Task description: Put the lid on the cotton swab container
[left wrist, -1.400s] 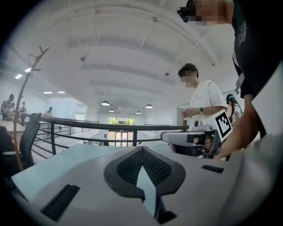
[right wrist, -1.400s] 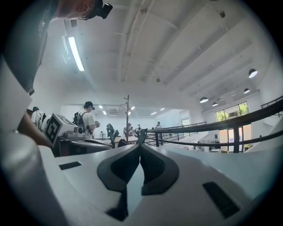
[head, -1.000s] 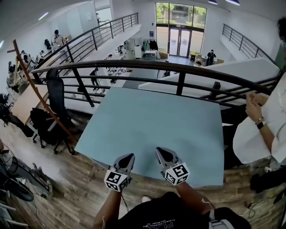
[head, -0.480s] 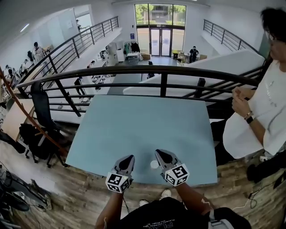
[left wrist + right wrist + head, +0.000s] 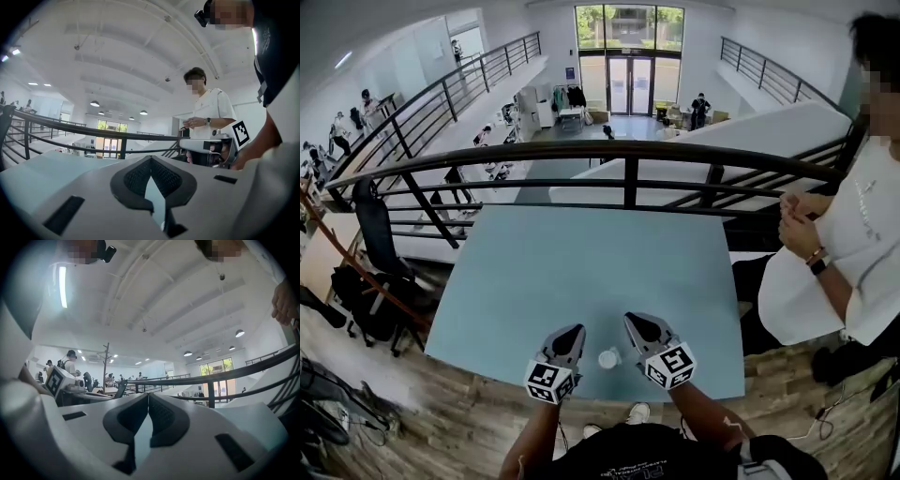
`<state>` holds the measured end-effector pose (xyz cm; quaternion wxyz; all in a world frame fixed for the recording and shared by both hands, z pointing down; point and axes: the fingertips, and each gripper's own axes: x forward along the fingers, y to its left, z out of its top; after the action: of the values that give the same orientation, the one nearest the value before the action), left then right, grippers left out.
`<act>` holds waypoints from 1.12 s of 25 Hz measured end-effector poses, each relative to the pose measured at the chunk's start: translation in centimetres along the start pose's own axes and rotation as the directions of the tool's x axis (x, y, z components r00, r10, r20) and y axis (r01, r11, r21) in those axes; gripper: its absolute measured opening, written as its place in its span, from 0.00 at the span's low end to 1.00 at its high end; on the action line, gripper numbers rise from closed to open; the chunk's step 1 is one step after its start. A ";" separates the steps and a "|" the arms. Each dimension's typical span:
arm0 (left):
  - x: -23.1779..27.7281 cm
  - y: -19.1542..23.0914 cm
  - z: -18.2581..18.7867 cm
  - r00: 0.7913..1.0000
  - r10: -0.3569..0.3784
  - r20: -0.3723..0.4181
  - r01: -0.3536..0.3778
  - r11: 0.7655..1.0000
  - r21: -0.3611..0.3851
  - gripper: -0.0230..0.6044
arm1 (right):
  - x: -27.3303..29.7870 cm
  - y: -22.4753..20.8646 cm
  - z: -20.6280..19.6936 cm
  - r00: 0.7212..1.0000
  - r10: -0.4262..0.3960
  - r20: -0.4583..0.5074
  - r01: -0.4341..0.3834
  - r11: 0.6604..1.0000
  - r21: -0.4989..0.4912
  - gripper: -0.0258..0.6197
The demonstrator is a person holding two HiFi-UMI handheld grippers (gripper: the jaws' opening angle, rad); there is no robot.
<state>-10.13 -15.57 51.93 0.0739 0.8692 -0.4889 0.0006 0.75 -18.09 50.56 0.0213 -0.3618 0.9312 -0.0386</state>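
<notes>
Two grippers: left gripper (image 5: 571, 332), right gripper (image 5: 634, 321). One table (image 5: 581, 267), one small white item (image 5: 608, 358), one bystander (image 5: 830, 281).

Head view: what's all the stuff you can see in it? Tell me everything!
table: one, light blue, in the middle
small round thing: one, white, on the table near its front edge, between the two claws; too small to tell lid from container
railing: one, black, behind the table
office chair: one, black, left of the table
bystander: one, white shirt, at the table's right side
floor: brown wood, around the table
left claw: one, grey and black, shut, empty
right claw: one, grey and black, shut, empty
</notes>
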 end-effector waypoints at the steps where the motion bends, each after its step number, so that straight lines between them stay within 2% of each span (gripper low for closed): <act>1: 0.4 -0.1 -0.3 1.000 0.006 -0.008 -0.006 1.000 -0.002 0.06 | 0.1 -0.5 0.0 1.000 0.003 -0.002 -0.003 1.000 0.001 0.07; 5: 2.0 -0.8 -1.2 1.000 0.008 -0.018 -0.008 1.000 -0.030 0.06 | 0.2 -2.5 -0.4 1.000 0.011 -0.015 -0.011 1.000 0.010 0.07; 9: 3.4 -0.5 -1.8 0.998 0.022 -0.053 -0.022 1.000 -0.010 0.06 | 0.8 -3.4 -0.9 0.999 0.041 -0.029 -0.040 0.999 0.024 0.07; 15: 5.4 0.1 -1.4 0.998 0.022 -0.057 -0.023 1.000 -0.012 0.06 | 2.0 -4.6 -1.0 0.995 0.076 -0.067 -0.075 0.997 0.021 0.07; 19: 6.3 1.5 -1.3 0.999 -0.023 -0.046 0.023 1.000 -0.009 0.06 | 4.7 -4.0 1.2 0.994 0.086 -0.062 -0.091 0.992 -0.085 0.07; 22: 6.8 2.1 -0.7 0.995 -0.081 -0.056 0.081 0.997 -0.001 0.06 | 6.0 -3.3 2.5 0.997 0.057 -0.046 -0.063 0.988 -0.143 0.07; 25: 7.1 3.4 0.4 0.990 -0.129 -0.065 0.131 0.991 0.025 0.06 | 7.3 -2.6 3.1 0.999 0.028 -0.020 -0.030 0.990 -0.139 0.07; 28: 7.0 4.6 1.1 0.988 -0.141 -0.062 0.142 0.989 0.025 0.06 | 7.9 -2.3 2.6 1.000 -0.001 -0.019 -0.001 0.993 -0.118 0.07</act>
<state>-10.46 -23.97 51.98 0.0755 0.9023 -0.4234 0.0287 -3.35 -25.28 48.05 -0.0090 -0.3621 0.9320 0.0129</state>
